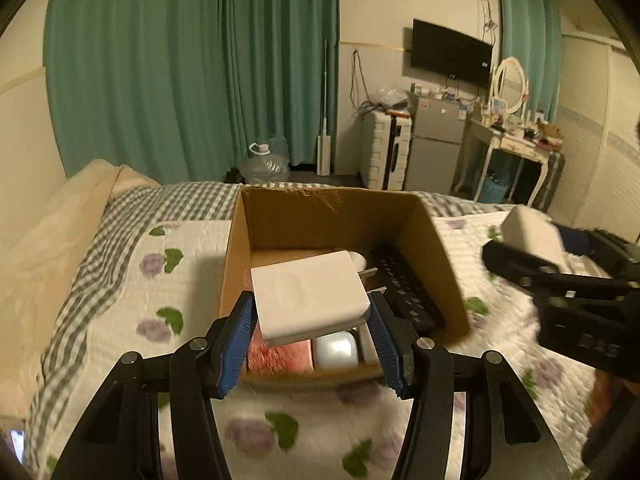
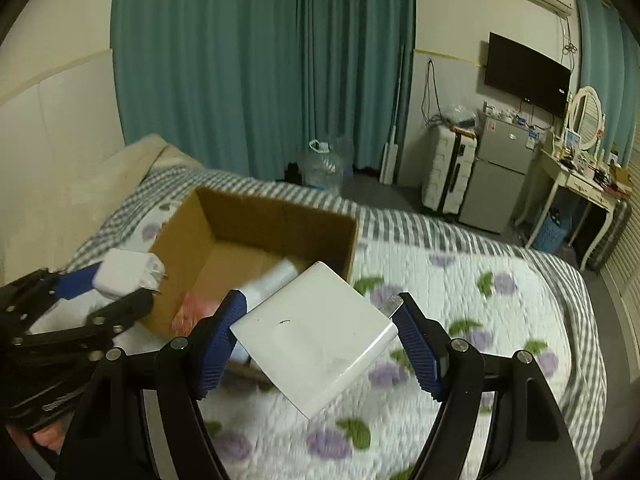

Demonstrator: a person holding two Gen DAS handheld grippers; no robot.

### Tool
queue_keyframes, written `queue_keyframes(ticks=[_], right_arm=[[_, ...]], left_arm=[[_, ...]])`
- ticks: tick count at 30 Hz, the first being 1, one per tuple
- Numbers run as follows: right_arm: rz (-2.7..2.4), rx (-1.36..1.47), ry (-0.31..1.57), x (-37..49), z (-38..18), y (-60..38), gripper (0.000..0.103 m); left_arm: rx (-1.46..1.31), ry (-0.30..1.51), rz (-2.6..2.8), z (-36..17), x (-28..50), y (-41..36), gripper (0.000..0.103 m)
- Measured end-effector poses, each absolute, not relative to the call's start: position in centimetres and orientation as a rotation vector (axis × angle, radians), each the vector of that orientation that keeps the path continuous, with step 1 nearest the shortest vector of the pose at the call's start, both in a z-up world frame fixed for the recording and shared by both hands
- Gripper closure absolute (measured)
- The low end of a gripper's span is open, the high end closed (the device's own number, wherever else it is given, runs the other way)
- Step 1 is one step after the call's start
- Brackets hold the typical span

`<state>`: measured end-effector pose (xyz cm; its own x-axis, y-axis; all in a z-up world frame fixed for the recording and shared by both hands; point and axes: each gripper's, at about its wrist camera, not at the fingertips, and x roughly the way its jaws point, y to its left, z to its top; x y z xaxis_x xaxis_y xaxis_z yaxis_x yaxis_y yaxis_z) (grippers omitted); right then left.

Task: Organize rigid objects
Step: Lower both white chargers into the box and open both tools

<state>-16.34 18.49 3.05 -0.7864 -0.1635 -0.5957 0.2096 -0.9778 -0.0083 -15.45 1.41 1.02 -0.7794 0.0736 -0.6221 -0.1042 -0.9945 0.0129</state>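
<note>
My left gripper (image 1: pixel 312 304) is shut on a white charger (image 1: pixel 310 295) with metal prongs, held just above the near end of an open cardboard box (image 1: pixel 236 248) on the bed. It also shows in the right wrist view (image 2: pixel 128 274). My right gripper (image 2: pixel 318 318) is shut on a larger white power adapter (image 2: pixel 316 338), held tilted above the quilt to the right of the box (image 2: pixel 180 232). It also shows in the left wrist view (image 1: pixel 532 234). Inside the box lie a black power strip (image 1: pixel 404 288), a pink item (image 1: pixel 280 356) and a white case (image 1: pixel 335 354).
The box sits on a floral quilt (image 1: pixel 120 312) on the bed (image 2: pixel 480 300). Beyond the bed are a green curtain (image 1: pixel 192 72), a water jug (image 1: pixel 266 164), a white suitcase (image 1: pixel 384 152), a small fridge (image 1: pixel 436 148) and a dressing table (image 1: pixel 516 144).
</note>
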Motion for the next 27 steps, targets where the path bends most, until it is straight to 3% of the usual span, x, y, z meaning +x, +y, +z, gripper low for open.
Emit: queue_keyframes(ticks=[16, 27], right_arm=[[-2.754, 1.021, 0.034, -20.8, -2.4, 19.6, 0.028], [-2.768, 0.928, 0.047, -19.2, 1.5, 18.8, 0.028]], left_arm=[[-1.114, 0.176, 2.852, -4.2, -21.8, 2.4, 0.043], [-0.9, 0.125, 2.955, 1.4, -18.8, 0.9, 0.033]])
